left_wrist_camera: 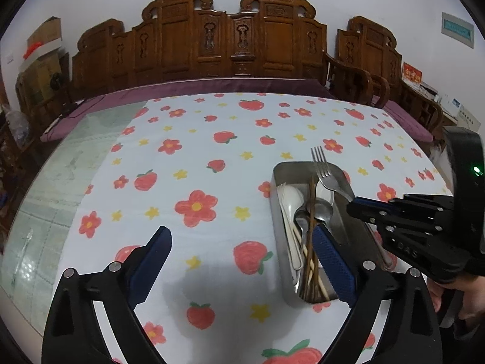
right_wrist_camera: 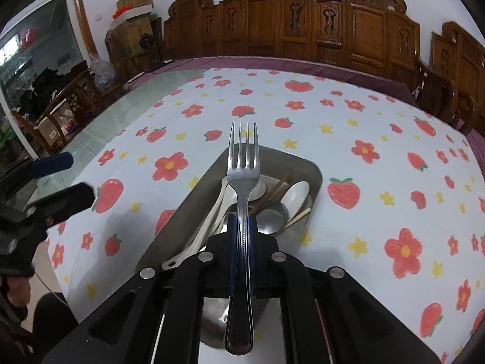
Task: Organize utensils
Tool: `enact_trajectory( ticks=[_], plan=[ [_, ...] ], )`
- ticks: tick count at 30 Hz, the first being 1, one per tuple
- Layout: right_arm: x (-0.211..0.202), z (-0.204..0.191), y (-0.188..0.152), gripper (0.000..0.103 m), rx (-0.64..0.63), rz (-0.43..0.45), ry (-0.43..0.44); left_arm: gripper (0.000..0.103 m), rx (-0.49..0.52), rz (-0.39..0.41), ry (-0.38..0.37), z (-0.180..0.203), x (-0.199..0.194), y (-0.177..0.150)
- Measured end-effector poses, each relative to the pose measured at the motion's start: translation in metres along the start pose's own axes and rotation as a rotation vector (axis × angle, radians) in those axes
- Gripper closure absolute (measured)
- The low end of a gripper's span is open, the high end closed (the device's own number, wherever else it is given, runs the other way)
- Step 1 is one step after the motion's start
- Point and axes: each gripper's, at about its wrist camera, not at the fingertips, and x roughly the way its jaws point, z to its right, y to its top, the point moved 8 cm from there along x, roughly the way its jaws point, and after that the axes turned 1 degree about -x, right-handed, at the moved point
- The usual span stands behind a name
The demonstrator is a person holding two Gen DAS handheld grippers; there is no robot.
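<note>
Steel fork (right_wrist_camera: 242, 182) sits clamped between the blue pads of the right gripper (right_wrist_camera: 241, 230) — tines forward, handle running back under the camera, angled down over the metal tray (right_wrist_camera: 188, 209). Spoons (left_wrist_camera: 321, 209) and chopsticks (left_wrist_camera: 310, 242) lie in that tray on the strawberry-print tablecloth (left_wrist_camera: 197, 163). Spread wide and holding nothing, the left gripper (left_wrist_camera: 242, 261) hovers tilted downward — one finger (left_wrist_camera: 332, 257) above the tray, the other over cloth.

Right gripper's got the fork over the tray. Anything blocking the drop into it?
Nothing stands between them. The right gripper holds the fork directly above the metal tray, which already holds spoons and chopsticks. The open left gripper hovers beside the tray, its right finger over the tray's near end.
</note>
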Motion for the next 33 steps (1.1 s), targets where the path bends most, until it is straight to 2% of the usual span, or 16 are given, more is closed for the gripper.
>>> enact_trajectory(
  ticks=[11, 18, 23, 28, 33],
  plan=[
    [0.04, -0.007, -0.008, 0.094, 0.028, -0.069, -0.036, 0.013, 0.011, -0.015, 0.014, -0.01, -0.001, -0.011],
    [0.053, 0.009, -0.01, 0.094, 0.054, -0.097, -0.111, 0.013, 0.016, -0.021, 0.013, -0.012, -0.001, -0.015],
    [0.058, 0.018, -0.011, 0.094, 0.071, -0.108, -0.123, 0.013, 0.017, -0.02, 0.011, -0.011, -0.002, -0.015],
    [0.058, 0.014, -0.011, 0.094, 0.068, -0.109, -0.102, 0.013, 0.019, -0.019, 0.01, -0.009, -0.003, -0.016],
    [0.044, -0.001, -0.005, 0.092, 0.038, -0.053, -0.054, 0.013, 0.018, -0.02, 0.01, -0.007, -0.003, -0.015]
  ],
)
